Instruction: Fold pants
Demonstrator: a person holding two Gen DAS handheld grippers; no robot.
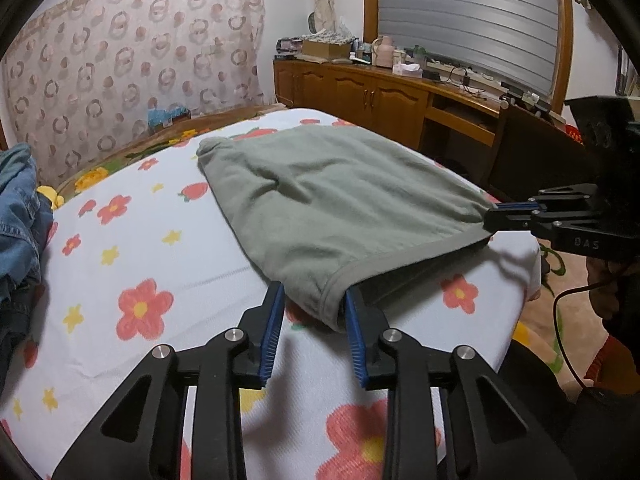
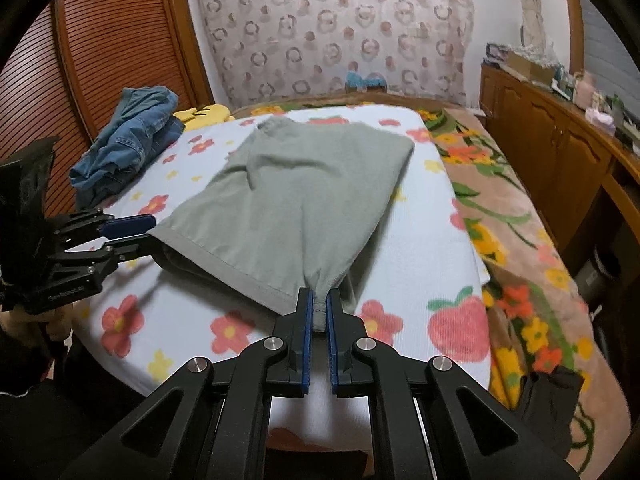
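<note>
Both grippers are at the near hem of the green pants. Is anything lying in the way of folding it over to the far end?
Nothing visible does. The green pants lie bare on top, right gripper and left gripper at the hem. The denim pile sits off to one side.

The right claw (image 2: pixel 318 312) pinches a hem corner of the green pants (image 2: pixel 304 192) on the floral sheet (image 2: pixel 420 240).

Raised letters reading "DAS" stand on the black body of the right gripper (image 1: pixel 490 218), seen at the right edge of the left wrist view. The left gripper (image 2: pixel 150 236) carries small pale lettering on its body, too blurred to read.
</note>
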